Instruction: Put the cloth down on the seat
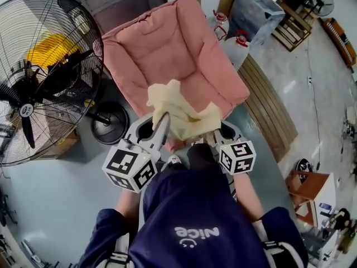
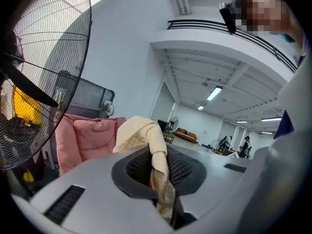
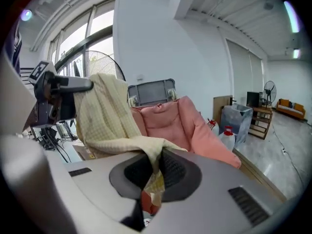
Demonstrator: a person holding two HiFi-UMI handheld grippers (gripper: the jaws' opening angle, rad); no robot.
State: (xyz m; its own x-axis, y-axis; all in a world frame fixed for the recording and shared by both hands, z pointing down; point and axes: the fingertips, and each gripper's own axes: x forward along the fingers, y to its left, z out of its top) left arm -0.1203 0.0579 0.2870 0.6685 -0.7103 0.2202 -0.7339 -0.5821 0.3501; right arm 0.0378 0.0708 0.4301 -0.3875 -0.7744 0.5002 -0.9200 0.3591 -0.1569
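L gripper [image 1: 160,121] jaws clamped on cloth [image 1: 181,113]; R gripper [image 1: 216,132] jaws pinched shut on its other end. Cloth hangs betw both, over front edge of pink seat [image 1: 167,49]; fan [image 1: 39,71] at left

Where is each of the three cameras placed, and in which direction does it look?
Head view: on the person's head, looking steeply down at the seat; shows the shirt, left gripper and right gripper, both shut on the cloth.
Left gripper view: on the left gripper, looking along its jaws at the seat and fan; its jaws pinch the cloth.
Right gripper view: on the right gripper, facing the seat; its jaws pinch the cloth; the left gripper shows at left.
Shared: all three show the cloth and seat.
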